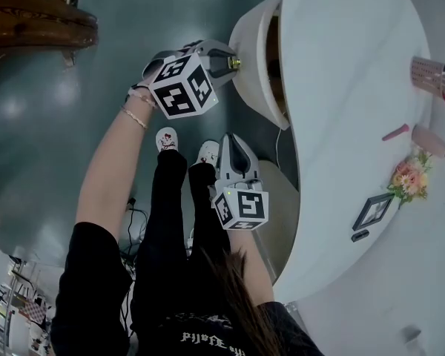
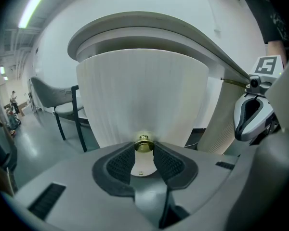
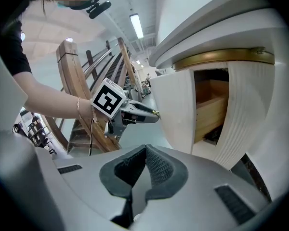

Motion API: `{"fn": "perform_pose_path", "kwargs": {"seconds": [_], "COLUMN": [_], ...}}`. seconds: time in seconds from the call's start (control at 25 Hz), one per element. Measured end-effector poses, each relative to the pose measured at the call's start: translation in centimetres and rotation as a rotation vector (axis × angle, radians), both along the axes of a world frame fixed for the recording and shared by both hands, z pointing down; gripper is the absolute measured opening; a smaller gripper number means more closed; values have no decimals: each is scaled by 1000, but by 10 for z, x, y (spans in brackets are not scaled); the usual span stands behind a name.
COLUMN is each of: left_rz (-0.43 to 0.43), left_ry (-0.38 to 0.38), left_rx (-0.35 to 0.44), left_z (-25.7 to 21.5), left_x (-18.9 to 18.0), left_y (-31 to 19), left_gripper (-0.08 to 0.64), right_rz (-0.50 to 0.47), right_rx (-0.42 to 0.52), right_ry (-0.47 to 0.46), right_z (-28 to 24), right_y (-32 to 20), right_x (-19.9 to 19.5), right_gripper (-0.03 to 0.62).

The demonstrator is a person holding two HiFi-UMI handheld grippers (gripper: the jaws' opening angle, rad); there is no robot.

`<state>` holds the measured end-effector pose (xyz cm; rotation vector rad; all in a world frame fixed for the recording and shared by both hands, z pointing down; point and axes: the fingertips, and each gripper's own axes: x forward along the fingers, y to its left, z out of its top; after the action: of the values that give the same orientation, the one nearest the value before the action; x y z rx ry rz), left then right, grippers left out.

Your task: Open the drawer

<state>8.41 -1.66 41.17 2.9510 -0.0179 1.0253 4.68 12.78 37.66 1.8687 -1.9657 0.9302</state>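
One hand worked: left gripper (image 2: 144, 154) clamped the knob (image 2: 144, 143), drawer (image 2: 144, 95) partly out; right gripper (image 3: 145, 153) hung closed, empty. The next move called for pulling straight outward.

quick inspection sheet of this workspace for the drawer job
surface: white curved tabletop, mostly bare
job's things: drawer with curved white front, partly out, wooden inside showing; brass knob on its front
clutter: flowers, picture frame and pink stick near one tabletop edge
grippers: left gripper shut on the brass knob; right gripper shut, empty, apart from the drawer
cables: black cable on the floor by the person's feet
surroundings: grey floor, wooden steps, chair
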Motion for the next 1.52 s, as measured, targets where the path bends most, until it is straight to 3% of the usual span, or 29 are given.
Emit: {"fn": "perform_pose_path", "kwargs": {"seconds": [1.52], "left_rz": [-148], "left_ry": [-94], "left_rx": [-14], "left_z": [1], "left_x": [-70], "left_y": [5], "left_gripper": [129], "right_rz": [-29], "right_rx": [25], "right_ry": [-16], "right_z": [-27], "right_y": [13], "right_x": [-19], "right_gripper": [26]}}
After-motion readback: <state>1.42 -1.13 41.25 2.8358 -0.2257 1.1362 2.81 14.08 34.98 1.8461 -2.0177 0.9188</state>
